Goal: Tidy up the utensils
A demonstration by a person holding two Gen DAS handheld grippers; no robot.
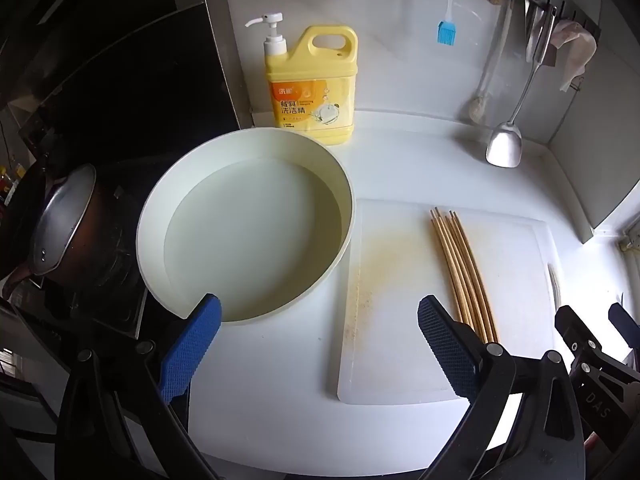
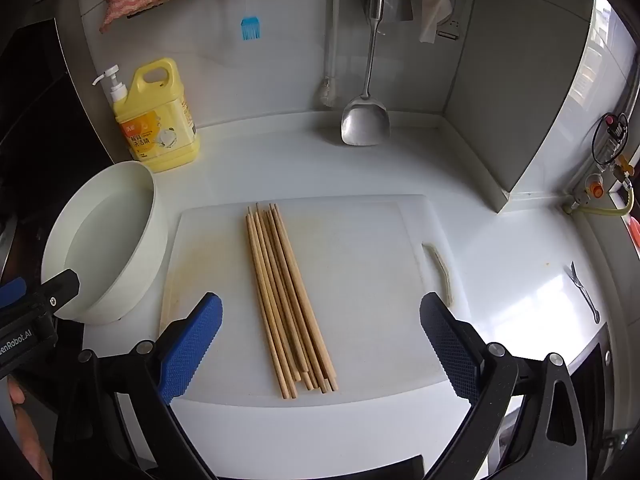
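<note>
Several wooden chopsticks point(image 2: 288, 300) lie side by side in a bundle on a white cutting board point(image 2: 360, 280). My right gripper point(image 2: 320, 344) hovers over the near end of the bundle, open, with the chopsticks between the spread fingers but untouched. In the left wrist view the chopsticks point(image 1: 460, 272) lie just right of my left gripper point(image 1: 320, 344), which is open over the near left part of the cutting board point(image 1: 400, 340) and holds nothing. A round cream basin point(image 1: 248, 232) stands left of the board.
A yellow dish soap bottle point(image 2: 158, 120) stands at the back left. A steel spatula point(image 2: 365, 120), a blue brush point(image 2: 251, 28) and cloths hang on the back wall. A fork point(image 2: 584, 292) lies at the right. A dark pan point(image 1: 60, 220) sits on the stove at left.
</note>
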